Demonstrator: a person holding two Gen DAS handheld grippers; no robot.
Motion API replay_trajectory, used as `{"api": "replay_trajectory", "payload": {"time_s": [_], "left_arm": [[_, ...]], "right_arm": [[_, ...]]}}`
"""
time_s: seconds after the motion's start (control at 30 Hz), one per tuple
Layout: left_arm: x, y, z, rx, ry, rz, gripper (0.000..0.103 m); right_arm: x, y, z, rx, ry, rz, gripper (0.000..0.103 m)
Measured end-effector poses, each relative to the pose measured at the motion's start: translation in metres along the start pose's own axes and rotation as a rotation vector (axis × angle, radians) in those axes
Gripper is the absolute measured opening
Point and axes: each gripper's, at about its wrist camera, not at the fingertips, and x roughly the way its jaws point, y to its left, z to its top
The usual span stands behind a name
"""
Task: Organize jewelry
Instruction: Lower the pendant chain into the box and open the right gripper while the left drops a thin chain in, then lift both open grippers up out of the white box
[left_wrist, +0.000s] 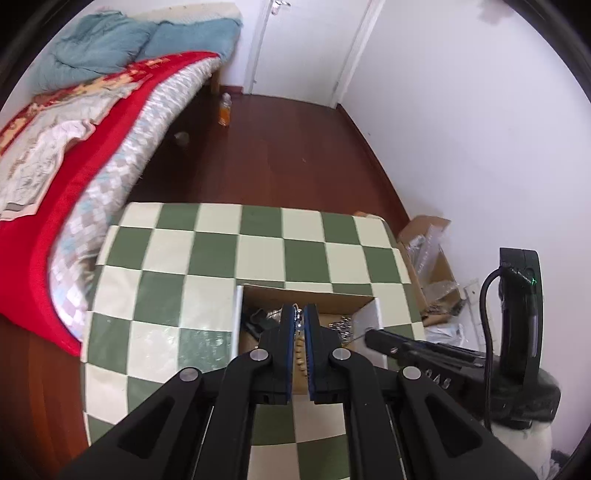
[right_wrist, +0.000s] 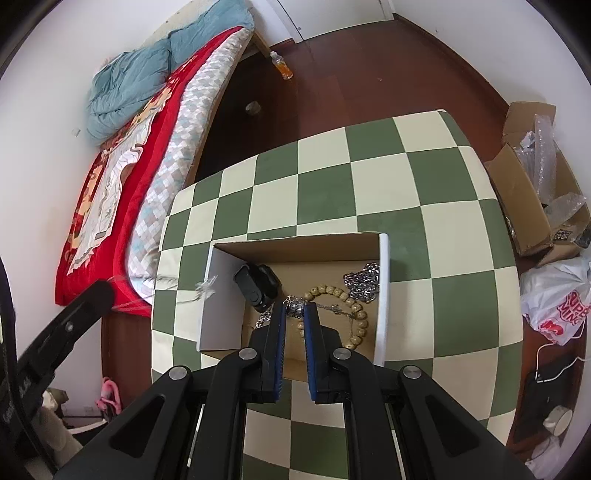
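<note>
Green-and-cream checkered table (right_wrist: 424, 184), red blanket (left_wrist: 92, 155)

Few texts could be read. A white plastic bag (right_wrist: 557, 306) lying on the floor right of the checkered table carried red bubble lettering, of which "SUPER" and a partial "MIN" were legible, with more red letters below too crumpled to make out. The right gripper (left_wrist: 373, 338), seen from the left wrist view, bore raised characters on its black body that looked like "8 A S", though they were blurred.
</note>
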Motion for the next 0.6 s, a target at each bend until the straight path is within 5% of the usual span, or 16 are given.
{"api": "replay_trajectory", "payload": {"time_s": [0.27, 0.43, 0.5, 0.53, 0.6], "left_arm": [[0.033, -0.002, -0.001, -0.015, 0.114, -0.046, 0.003], [0.036, 0.004, -0.001, -0.053, 0.118, 0.006, 0.009], [0.035, 0.007, -0.001, -0.053, 0.116, 0.053, 0.021], [0.034, 0.007, -0.001, -0.044, 0.104, 0.071, 0.031], [0.031, 0.01, -0.002, -0.032, 0.078, 0.119, 0.064]], "right_arm": [[0.003, 0.005, 0.02, 0.008, 0.027, 0.03, 0.01], [0.006, 0.006, 0.034, 0.026, 0.052, 0.075, 0.013], [0.004, 0.003, 0.038, 0.039, 0.053, 0.068, 0.034], [0.003, 0.001, 0.038, 0.043, 0.052, 0.068, 0.054], [-0.002, -0.003, 0.037, 0.043, 0.038, 0.037, 0.061]]}}
